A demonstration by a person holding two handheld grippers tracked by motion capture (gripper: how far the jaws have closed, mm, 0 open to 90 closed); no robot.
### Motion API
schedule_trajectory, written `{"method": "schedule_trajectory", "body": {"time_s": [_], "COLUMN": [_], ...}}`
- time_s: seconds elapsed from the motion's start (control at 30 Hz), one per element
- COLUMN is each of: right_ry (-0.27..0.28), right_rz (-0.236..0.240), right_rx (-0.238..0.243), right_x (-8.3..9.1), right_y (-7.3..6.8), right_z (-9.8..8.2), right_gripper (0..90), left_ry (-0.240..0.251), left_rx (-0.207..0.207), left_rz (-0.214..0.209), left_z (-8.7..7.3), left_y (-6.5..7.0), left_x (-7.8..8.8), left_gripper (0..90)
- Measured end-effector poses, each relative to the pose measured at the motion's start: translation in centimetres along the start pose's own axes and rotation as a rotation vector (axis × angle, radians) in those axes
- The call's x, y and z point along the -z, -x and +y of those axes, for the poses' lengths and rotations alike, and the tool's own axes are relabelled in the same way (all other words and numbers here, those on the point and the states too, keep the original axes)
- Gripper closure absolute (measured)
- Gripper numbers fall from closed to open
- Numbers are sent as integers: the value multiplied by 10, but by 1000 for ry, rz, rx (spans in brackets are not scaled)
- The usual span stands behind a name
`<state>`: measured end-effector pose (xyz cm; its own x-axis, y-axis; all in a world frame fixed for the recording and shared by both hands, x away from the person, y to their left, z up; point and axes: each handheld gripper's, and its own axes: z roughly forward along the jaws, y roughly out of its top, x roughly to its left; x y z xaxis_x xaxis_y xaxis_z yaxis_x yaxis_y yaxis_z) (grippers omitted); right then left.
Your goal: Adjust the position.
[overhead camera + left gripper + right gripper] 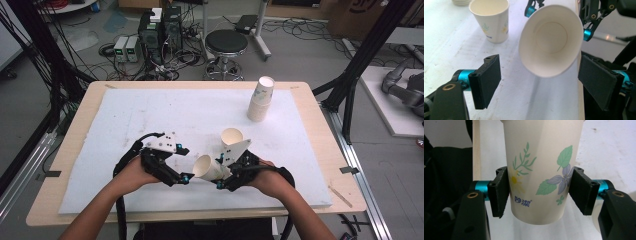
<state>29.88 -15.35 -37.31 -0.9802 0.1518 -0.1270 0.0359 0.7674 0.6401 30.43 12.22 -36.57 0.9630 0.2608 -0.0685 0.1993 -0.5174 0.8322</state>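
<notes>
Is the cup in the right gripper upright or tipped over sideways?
Tipped. The held cup lies on its side in the right gripper, mouth facing the left gripper, whose view looks straight into its empty inside.

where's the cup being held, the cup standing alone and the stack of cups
held cup (541, 170), right gripper view, its printed side wall
standing cup (492, 22), left gripper view, its outer wall
stack of cups (261, 100), high view, the side of the stack

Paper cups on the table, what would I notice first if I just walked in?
First, the flowered paper cup squeezed between the right gripper pads at the table's near edge, tipped so its open mouth faces the left gripper, whose jaws stand open and apart from it. Just behind stands a single cup, and a tall stack of cups waits at the far right.
</notes>
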Motion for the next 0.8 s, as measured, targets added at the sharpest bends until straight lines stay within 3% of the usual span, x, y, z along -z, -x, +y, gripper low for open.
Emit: {"method": "schedule_trajectory", "body": {"time_s": [0.33, 0.53, 0.8], "right_ry": [134, 214, 312], "right_rz": [-76, -146, -224], "right_rx": [-50, -112, -207], "right_x": [21, 33, 45], "right_y": [1, 1, 3], "right_z": [-22, -41, -70], "right_gripper": [377, 376, 365], "left_ry": [153, 241, 294], "left_rx": [85, 115, 144], "left_rz": [66, 120, 168], "left_z": [-23, -38, -55], "left_y": [-6, -11, -14], "left_x": [9, 12, 9], "left_gripper": [188, 188, 188]}}
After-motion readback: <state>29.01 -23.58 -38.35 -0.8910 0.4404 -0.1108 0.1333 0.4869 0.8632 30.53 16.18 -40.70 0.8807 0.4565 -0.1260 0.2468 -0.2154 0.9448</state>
